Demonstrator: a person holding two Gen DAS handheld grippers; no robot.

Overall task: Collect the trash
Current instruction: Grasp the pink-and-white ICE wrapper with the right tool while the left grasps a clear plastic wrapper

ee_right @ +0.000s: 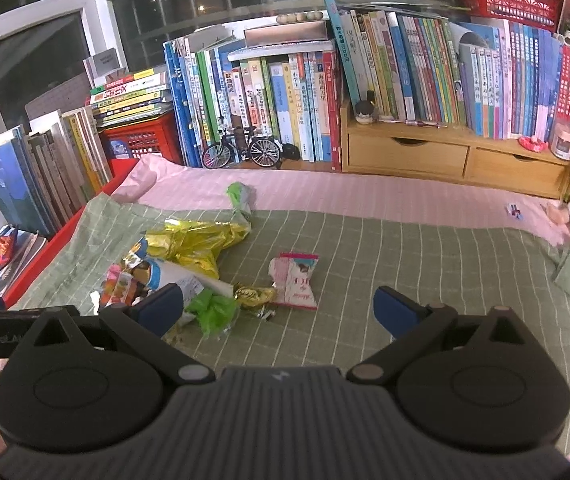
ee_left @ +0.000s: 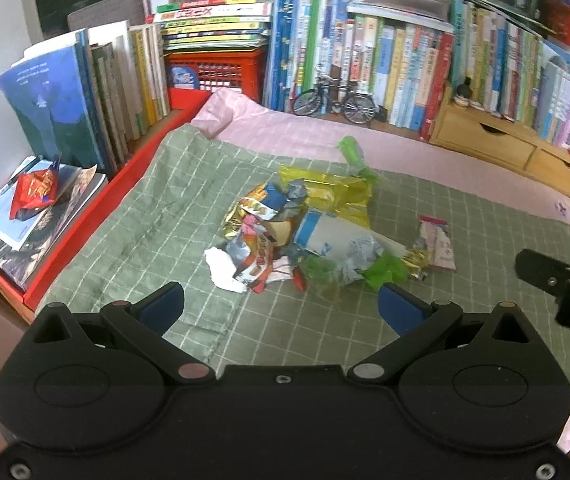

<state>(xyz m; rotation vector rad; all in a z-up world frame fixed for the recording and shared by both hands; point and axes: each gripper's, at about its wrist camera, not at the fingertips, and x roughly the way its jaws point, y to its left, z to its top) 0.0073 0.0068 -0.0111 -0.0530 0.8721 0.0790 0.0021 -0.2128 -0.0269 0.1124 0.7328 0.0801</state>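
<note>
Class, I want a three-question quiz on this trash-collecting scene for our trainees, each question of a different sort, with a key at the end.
1. True or false: the left gripper is shut on a wrapper.
2. Multiple choice: the pink and white wrapper lies
A. buried under the trash pile
B. by itself on the green checked cloth, to the right of the pile
C. on the pink sheet
3. Fill in: a red snack wrapper rests on a stack of flat-lying ____ off the cloth, at the left.

Key: 1 false, both its jaws and the right gripper's stand open and empty; 2 B; 3 books.
</note>
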